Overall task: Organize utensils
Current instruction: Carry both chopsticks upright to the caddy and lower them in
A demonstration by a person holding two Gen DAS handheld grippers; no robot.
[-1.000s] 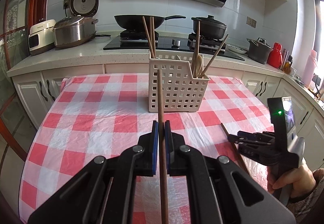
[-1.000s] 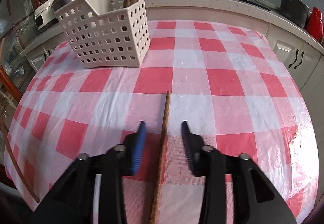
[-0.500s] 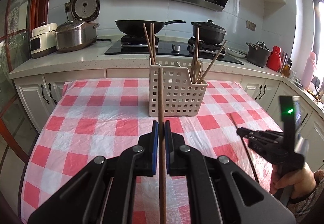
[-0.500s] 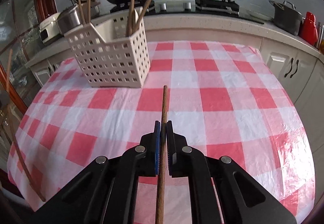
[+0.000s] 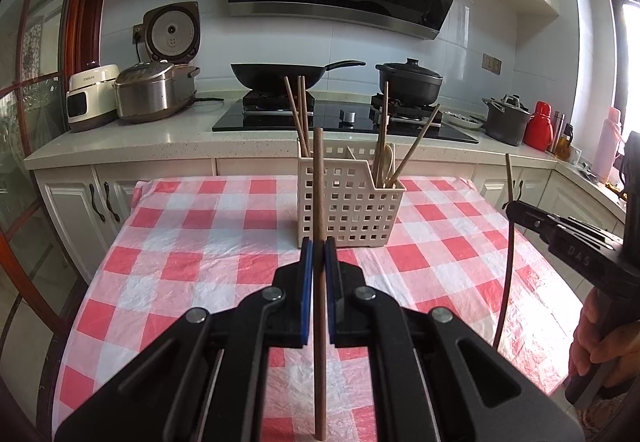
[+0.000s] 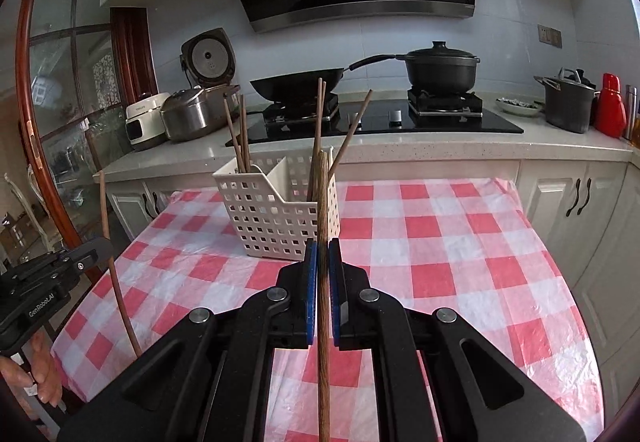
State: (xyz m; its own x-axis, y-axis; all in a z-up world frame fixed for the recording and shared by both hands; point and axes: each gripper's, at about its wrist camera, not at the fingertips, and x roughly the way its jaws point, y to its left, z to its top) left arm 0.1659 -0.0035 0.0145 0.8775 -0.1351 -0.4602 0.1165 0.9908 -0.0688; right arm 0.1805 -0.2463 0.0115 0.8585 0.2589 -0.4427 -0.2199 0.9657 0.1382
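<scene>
A white perforated utensil basket (image 5: 348, 202) (image 6: 276, 214) stands on the red checked tablecloth with several chopsticks upright in its compartments. My left gripper (image 5: 319, 254) is shut on a brown chopstick (image 5: 318, 182), held upright in front of the basket. My right gripper (image 6: 322, 254) is shut on another brown chopstick (image 6: 322, 202), also raised above the table and pointing at the basket. Each gripper shows in the other's view: the right one (image 5: 516, 208) at the right edge, the left one (image 6: 96, 248) at the left edge.
The checked table (image 5: 192, 242) ends near white cabinets (image 5: 76, 198). Behind is a counter with a hob, a black wok (image 5: 276, 74), a black pot (image 5: 408, 80), a rice cooker (image 5: 154, 94) and a red flask (image 5: 538, 126).
My right gripper closed on the chopstick lying on the table and lifted it upright. My left gripper rose and tilted up with its chopstick.
</scene>
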